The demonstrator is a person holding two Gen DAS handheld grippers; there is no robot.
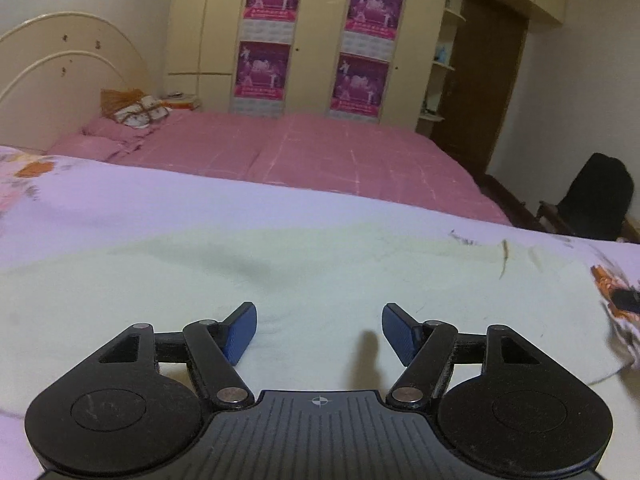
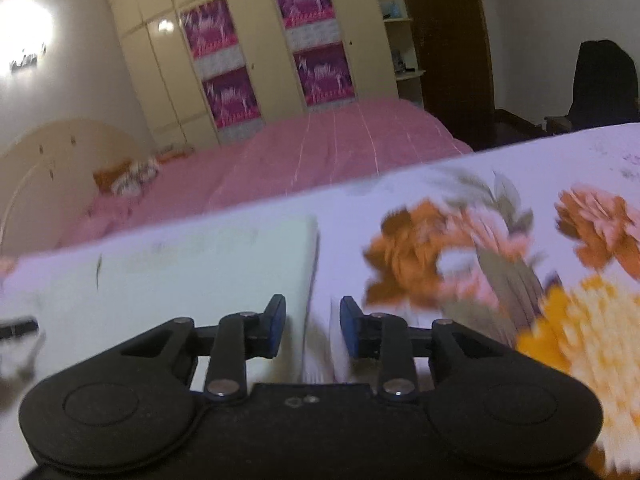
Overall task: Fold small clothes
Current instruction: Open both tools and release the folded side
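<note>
A pale green garment (image 1: 280,276) lies flat on a floral sheet (image 1: 80,188). My left gripper (image 1: 319,330) is open and empty, just above the middle of the garment. In the right wrist view the garment (image 2: 192,268) lies at left with its right edge running toward me. My right gripper (image 2: 312,330) is open and straddles that edge, low over the cloth; nothing is held. The view is blurred. A dark gripper tip (image 1: 626,300) shows at the far right in the left view.
The floral sheet (image 2: 500,248) covers the near surface. Behind it is a pink bed (image 1: 304,152) with a cream headboard (image 1: 60,68) and folded items (image 1: 136,110). A wardrobe with pink posters (image 1: 316,40), a dark door (image 1: 480,80) and a black chair (image 1: 592,200) stand beyond.
</note>
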